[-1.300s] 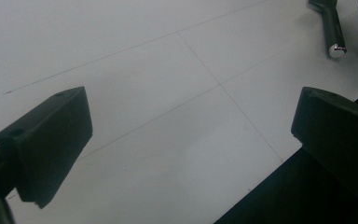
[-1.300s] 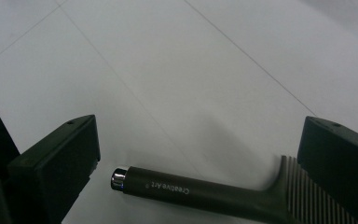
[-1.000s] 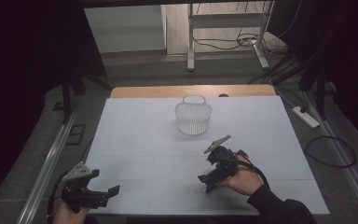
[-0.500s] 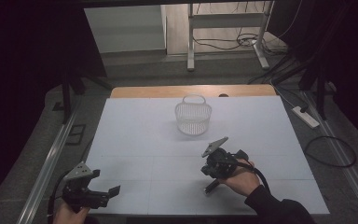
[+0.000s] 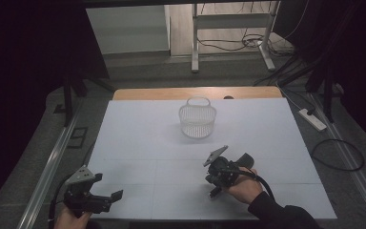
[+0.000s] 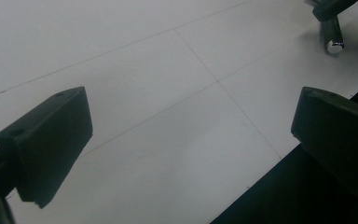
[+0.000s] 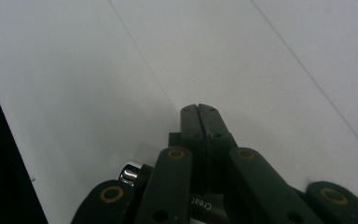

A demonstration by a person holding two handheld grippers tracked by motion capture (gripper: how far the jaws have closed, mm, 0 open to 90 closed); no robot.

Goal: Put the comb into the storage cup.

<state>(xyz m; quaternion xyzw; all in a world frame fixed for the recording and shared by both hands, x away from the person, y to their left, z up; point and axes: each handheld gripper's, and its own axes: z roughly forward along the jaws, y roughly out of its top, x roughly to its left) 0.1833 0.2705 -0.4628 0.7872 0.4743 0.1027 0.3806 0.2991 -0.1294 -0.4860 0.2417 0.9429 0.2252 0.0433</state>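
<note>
White table (image 5: 138,138) lies bare ahead of both tools: right gripper (image 7: 199,112) jaws pressed together on nothing, left gripper (image 6: 186,140) jaws wide apart, seemingly waiting.

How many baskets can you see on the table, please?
1: a white wire basket stands upright at the far middle of the white table, apart from both grippers. Nothing shows inside it, though its mesh could hide something small.

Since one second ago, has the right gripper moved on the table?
Yes, slightly. In the high view the right gripper has tilted its tips down toward the person's table edge, away from the white basket, and its jaws have just closed, empty.
</note>
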